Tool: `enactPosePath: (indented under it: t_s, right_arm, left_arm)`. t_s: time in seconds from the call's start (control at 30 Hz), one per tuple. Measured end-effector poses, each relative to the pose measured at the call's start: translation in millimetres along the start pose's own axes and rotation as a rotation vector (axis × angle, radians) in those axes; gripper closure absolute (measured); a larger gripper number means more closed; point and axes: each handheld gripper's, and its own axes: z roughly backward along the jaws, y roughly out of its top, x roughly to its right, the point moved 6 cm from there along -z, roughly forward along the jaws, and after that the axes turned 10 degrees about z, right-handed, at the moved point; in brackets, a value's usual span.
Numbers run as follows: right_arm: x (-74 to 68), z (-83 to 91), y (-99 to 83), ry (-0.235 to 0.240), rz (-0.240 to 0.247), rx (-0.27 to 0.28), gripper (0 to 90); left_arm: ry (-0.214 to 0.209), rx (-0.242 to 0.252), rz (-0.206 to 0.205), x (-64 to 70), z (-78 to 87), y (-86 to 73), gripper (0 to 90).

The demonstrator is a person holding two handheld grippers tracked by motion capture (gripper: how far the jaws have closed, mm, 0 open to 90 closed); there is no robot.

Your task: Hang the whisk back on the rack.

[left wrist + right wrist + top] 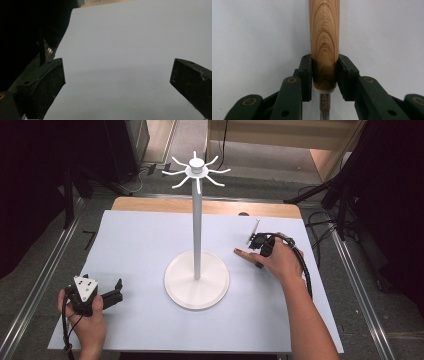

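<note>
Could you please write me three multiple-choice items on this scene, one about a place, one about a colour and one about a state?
1. Where is the white stand?
A. near the middle of the table
B. at the far left corner
C. on the floor

2. What colour is the handle held in the right gripper?
A. blue
B. light brown wood
C. red

3. How is the left gripper?
A. shut on a cup
B. shut on the stand
C. open, with nothing between its jaws

Answers: 1 A, the high view shows its round base at the table's centre. 2 B, wood grain shows in the right gripper view. 3 C, its jaws stand wide apart over bare table.
</note>
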Motion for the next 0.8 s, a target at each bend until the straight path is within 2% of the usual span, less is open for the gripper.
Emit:
enactPosePath:
  t_s: [0.1, 0.33, 0.47, 0.53, 0.67, 0.8]
  right_arm:
    - [-0.9, -0.4, 0.7, -0.006, -0.002, -0.004, 69.0]
    - [-1.8, -0.5, 5.4, -0.024, 0.026, -0.063, 69.4]
    - [-3.4, -0.1, 9.2, -0.043, -0.017, -0.107, 70.2]
    - [-4.4, 0.2, 10.1, -0.053, -0.019, -0.119, 70.3]
    - [-5.0, 0.9, 8.9, -0.058, -0.017, -0.109, 70.5]
    - [-5.1, 3.3, 7.8, -0.086, 0.017, -0.111, 70.7]
  left_arm:
    - [-0.001, -0.001, 0.000, 0.0, -0.1, 0.0, 0.3]
    - [0.000, -0.004, -0.001, -0.2, -0.3, 0.0, 0.3]
    - [-0.002, 0.000, 0.013, -0.9, -0.5, 0.3, 0.3]
    - [-0.004, 0.000, 0.016, -1.3, -0.3, 0.3, 0.3]
    - [-0.006, 0.001, 0.016, -1.2, -0.2, 0.4, 0.3]
    - [-0.004, 0.003, 0.016, -1.3, -0.1, 0.5, 0.3]
